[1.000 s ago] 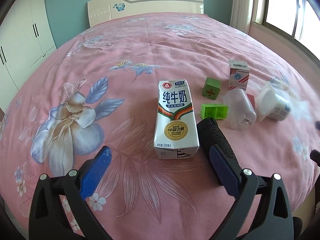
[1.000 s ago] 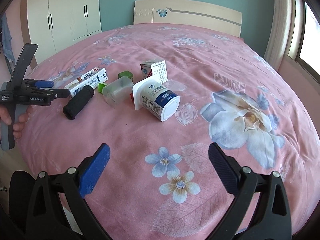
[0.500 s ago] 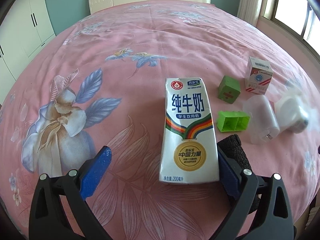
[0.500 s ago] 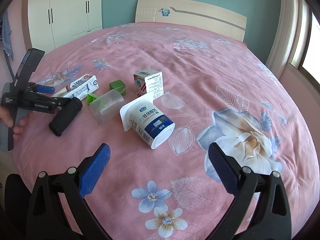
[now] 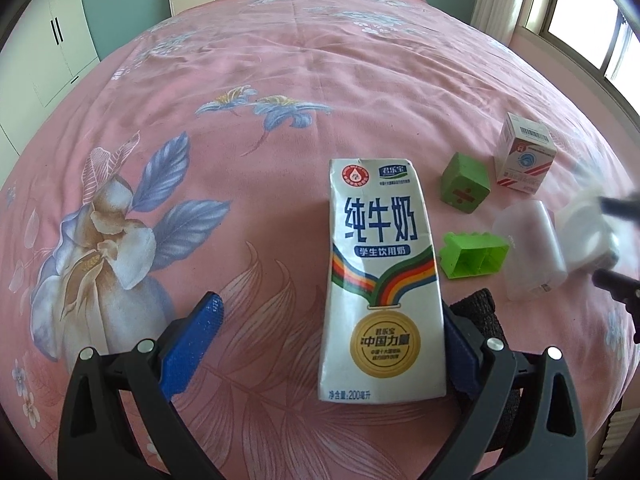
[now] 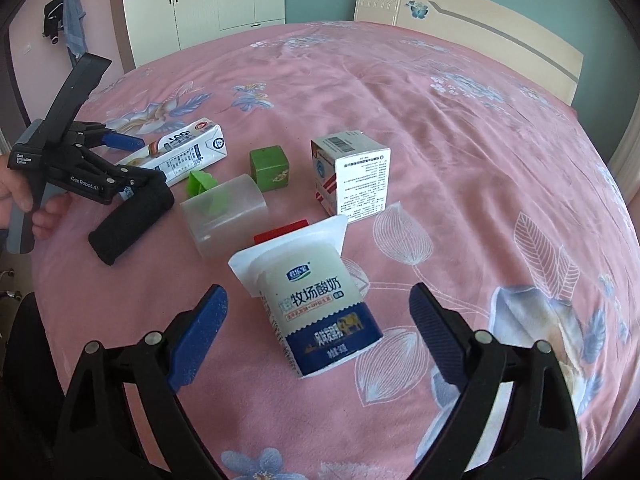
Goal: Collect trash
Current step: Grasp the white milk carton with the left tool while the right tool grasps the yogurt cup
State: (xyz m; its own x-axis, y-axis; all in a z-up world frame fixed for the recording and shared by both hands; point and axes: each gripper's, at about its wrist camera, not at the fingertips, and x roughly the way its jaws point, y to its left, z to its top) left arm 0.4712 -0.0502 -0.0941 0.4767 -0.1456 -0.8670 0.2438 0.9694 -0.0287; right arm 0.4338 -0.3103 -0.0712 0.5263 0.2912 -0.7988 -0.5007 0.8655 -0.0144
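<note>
- Milk carton [image 5: 382, 280] lies flat on the pink flowery bed cover [image 5: 280, 92], its near end between the jaws of the left gripper [image 5: 332, 344].
- Those jaws stand wide. The right blue pad sits right at the carton's edge, but I cannot tell if it touches. The left pad is well apart from the carton, with bare cover between them.
- A black foam roll [image 5: 480, 316] lies just behind the right pad of this gripper.
- Past the right jaw are a green block [image 5: 464, 184], an open green box [image 5: 472, 256], a small white and red box [image 5: 524, 156] and a clear plastic cup [image 5: 532, 248] on its side.
- Yogurt cup [image 6: 316, 304] lies on its side between the jaws of the right gripper [image 6: 320, 328], with its white lid end pointing away.
- These jaws are closing in, but both pads are apart from the cup, with a gap on each side.
- A red piece [image 6: 280, 230] peeks out just beyond the yogurt cup's lid.
- Far off to the left of these jaws, a hand [image 6: 24, 196] holds the other gripper at the milk carton.
</note>
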